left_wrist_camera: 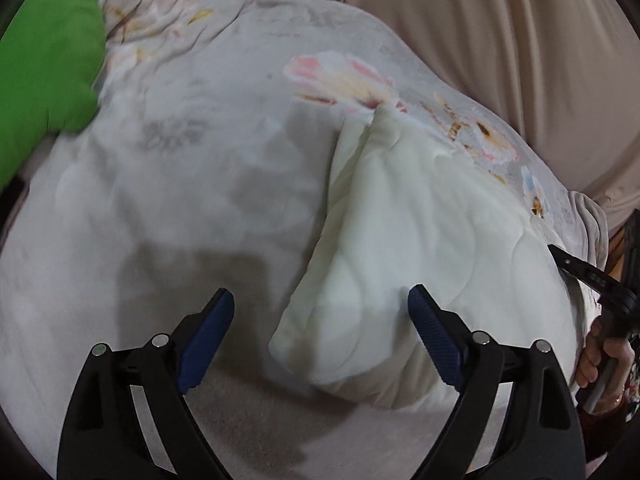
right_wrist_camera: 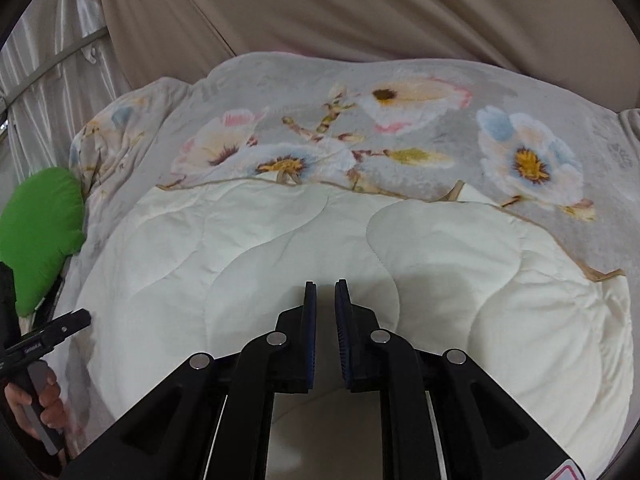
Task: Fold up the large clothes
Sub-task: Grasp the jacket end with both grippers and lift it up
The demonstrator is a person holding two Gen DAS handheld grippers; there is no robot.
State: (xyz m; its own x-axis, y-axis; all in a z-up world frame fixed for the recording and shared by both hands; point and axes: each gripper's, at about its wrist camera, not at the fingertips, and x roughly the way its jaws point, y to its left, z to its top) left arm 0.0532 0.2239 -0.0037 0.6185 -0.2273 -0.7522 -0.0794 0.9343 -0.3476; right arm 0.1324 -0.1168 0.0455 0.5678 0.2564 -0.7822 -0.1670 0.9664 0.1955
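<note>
Left tongs [left_wrist_camera: 320, 316] spread, empty; right tongs [right_wrist_camera: 325, 292] nearly closed, empty; quilt [right_wrist_camera: 320, 240] lies just ahead, fold running frame left-to-right.

Left gripper [left_wrist_camera: 320, 312] jaws wide over folded quilt [left_wrist_camera: 400, 220].

We see a quilt [right_wrist_camera: 320, 248] of soft matt cloth, its cream underside stitched in wavy quilting lines and its grey floral face [right_wrist_camera: 400, 132] slightly fuzzy, lying beside a green cushion [left_wrist_camera: 44, 60] of plain matt fabric. Behind it hangs a beige sheet [right_wrist_camera: 360, 8] of smooth, creased cloth, and at the far left a pale curtain [right_wrist_camera: 44, 72] with a satin sheen. Our left gripper [left_wrist_camera: 320, 332] and right gripper [right_wrist_camera: 325, 328] are matt black plastic with shiny metal rivets and ribbed blue rubbery pads [left_wrist_camera: 436, 340].
</note>
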